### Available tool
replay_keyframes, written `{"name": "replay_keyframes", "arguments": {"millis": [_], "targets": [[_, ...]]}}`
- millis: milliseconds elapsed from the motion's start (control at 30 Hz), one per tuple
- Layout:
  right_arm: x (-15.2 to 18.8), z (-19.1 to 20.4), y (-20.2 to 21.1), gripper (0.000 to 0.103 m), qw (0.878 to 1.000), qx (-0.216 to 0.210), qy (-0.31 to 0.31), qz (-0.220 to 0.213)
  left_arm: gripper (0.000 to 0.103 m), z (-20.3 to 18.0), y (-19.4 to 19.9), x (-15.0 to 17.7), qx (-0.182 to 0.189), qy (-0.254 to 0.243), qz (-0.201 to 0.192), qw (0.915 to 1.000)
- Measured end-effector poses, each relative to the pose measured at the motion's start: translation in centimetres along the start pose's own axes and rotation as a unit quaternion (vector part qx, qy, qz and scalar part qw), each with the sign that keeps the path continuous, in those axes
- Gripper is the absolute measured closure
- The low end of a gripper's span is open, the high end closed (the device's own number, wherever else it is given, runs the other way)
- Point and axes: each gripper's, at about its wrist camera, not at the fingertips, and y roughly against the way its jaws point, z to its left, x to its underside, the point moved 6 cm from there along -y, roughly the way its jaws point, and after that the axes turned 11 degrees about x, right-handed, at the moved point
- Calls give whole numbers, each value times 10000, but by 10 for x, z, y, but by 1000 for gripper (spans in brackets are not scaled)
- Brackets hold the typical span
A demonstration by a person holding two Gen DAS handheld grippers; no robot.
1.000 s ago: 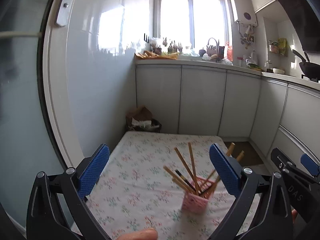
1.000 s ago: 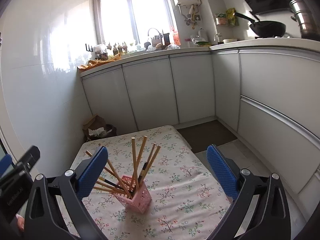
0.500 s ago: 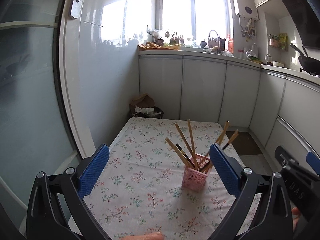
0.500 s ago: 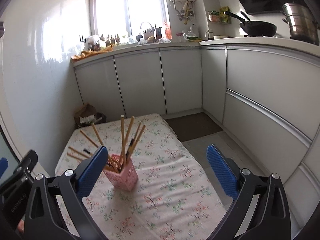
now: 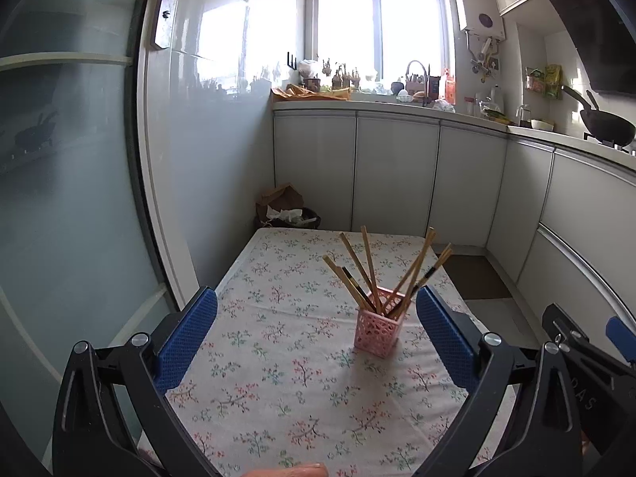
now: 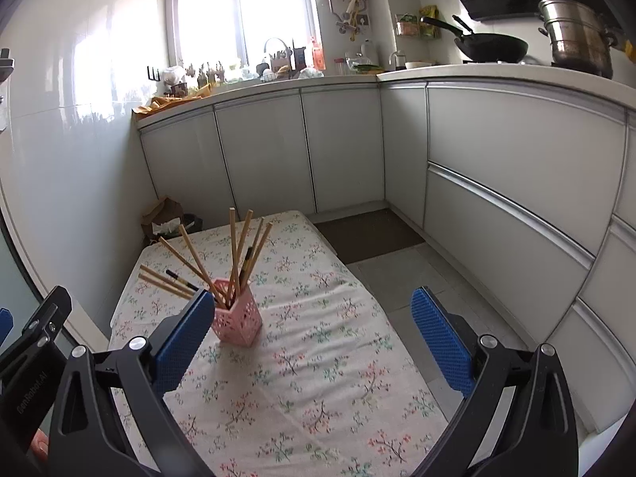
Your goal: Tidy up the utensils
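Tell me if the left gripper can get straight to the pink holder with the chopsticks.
Probably yes. The left gripper is open and empty, and only bare floral tablecloth lies between it and the pink holder. The splayed chopsticks may crowd a high approach.

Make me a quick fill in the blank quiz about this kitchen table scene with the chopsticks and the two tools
The chopsticks stand in a ____ perforated holder.
The holder rests on a tablecloth printed with a ____ pattern.
Both the left tool and the right tool have jaws that are ____ and hold nothing.
On the stove sits a black ____.

Missing words: pink; floral; open; wok
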Motion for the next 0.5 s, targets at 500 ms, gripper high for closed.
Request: {"name": "replay_keyframes", "arguments": {"millis": [500], "targets": [[6, -32, 19, 7, 9999, 79, -120, -9, 7, -13, 21, 2, 66, -27, -13, 10000]]}}
